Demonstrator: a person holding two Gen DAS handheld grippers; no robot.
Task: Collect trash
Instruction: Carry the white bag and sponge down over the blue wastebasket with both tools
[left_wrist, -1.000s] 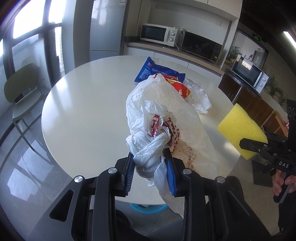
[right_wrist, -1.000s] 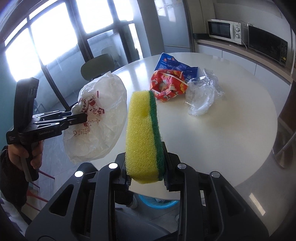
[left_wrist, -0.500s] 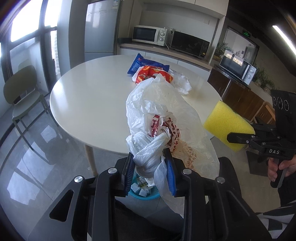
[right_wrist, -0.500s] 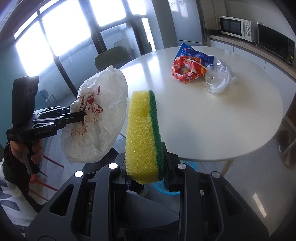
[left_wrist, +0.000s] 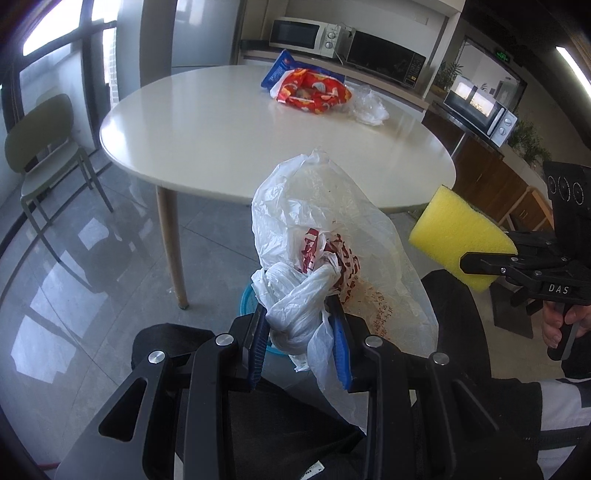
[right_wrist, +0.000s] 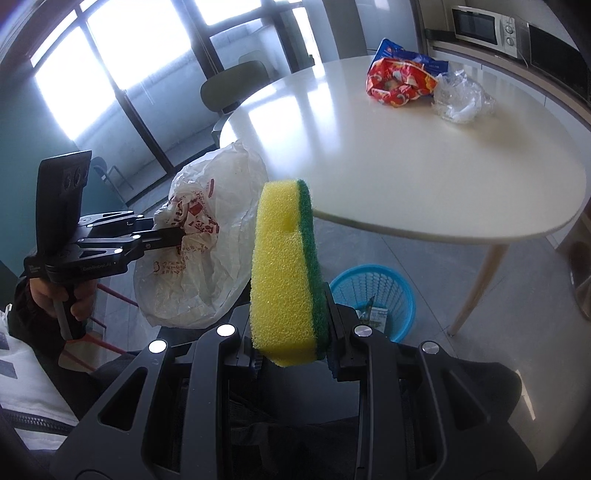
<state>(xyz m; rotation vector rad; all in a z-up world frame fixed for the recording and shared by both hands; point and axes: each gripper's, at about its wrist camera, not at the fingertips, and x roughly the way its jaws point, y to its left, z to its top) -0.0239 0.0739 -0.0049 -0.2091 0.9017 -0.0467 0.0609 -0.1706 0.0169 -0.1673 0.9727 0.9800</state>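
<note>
My left gripper (left_wrist: 300, 325) is shut on the knotted neck of a white plastic bag (left_wrist: 332, 229) with red print, held in the air off the table's near edge. The same bag (right_wrist: 207, 236) and left gripper (right_wrist: 177, 233) show at the left of the right wrist view. My right gripper (right_wrist: 291, 332) is shut on a yellow sponge with a green scouring side (right_wrist: 284, 266), also seen as the sponge (left_wrist: 461, 236) at the right of the left wrist view. A blue mesh waste basket (right_wrist: 373, 295) with scraps inside stands on the floor under the table; the bag hides most of the basket (left_wrist: 247, 295).
On the round white table (left_wrist: 229, 136) lie a red snack wrapper (left_wrist: 314, 92), a blue packet (left_wrist: 280, 70) and a clear crumpled bag (left_wrist: 367, 107). A green chair (left_wrist: 40, 147) stands left. Microwaves (left_wrist: 306, 35) sit on the back counter. A person's legs are below both grippers.
Both grippers have pulled back from the table and sunk, so the table now lies farther ahead and the blue basket has come into view. Both grips are unchanged.
</note>
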